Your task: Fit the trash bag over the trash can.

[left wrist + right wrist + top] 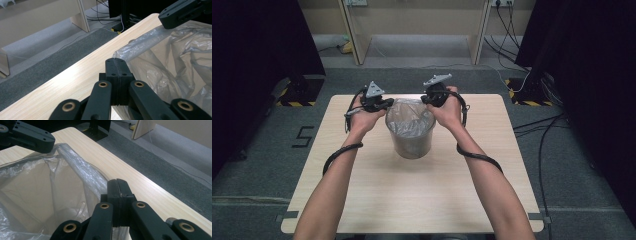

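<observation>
The bag [410,119] lines the bin [412,142] mid-table, its far rim edge pinched on either side by the closed left gripper [384,104] and right gripper [428,98], probably to stretch the plastic over the rim.

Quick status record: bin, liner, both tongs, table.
bin: small round bin standing upright at mid-table
liner: clear plastic bag inside the bin, its top edge standing above the rim
left tongs: left tongs shut, at the bag's left edge
right tongs: right tongs shut, at the bag's right edge
grip on bag: cannot tell
table: light wood table
</observation>
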A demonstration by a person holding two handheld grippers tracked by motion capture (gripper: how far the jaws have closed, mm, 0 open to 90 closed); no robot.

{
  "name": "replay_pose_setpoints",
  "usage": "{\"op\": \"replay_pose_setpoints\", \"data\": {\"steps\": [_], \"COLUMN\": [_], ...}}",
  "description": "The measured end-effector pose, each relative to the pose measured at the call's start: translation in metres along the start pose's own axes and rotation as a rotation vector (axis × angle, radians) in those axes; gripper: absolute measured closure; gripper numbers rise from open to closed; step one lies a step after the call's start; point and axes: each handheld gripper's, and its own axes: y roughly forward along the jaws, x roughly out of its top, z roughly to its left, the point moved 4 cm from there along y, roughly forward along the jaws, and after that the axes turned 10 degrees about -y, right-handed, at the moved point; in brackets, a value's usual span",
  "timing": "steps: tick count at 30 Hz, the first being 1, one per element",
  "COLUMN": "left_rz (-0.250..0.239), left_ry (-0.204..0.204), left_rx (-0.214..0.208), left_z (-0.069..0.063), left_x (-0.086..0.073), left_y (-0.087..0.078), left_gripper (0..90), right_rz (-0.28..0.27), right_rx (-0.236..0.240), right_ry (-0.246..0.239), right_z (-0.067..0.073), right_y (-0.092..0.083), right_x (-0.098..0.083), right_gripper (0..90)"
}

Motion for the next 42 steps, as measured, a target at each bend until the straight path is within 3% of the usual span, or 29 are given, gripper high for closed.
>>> {"op": "replay_pose_setpoints", "data": {"steps": [11, 22, 42], "left_rz": [0.002, 0.005, 0.001], "left_ry": [-0.027, -0.027, -0.044], "left_rx": [0.013, 0.029, 0.041], "left_z": [0.005, 0.005, 0.005], "left_x": [-0.003, 0.002, 0.008], "left_y": [0.011, 0.019, 0.029], "left_gripper": [89.5, 89.6, 89.5], "right_rz": [0.003, 0.001, 0.050], "right_rx": [-0.022, -0.038, -0.005], "right_ry": [0.020, 0.040, 0.031], "right_z": [-0.006, -0.013, -0.017], "right_y": [0.004, 0.011, 0.015], "right_x": [-0.005, -0.012, -0.018], "right_gripper": [90.0, 90.0, 90.0]}}
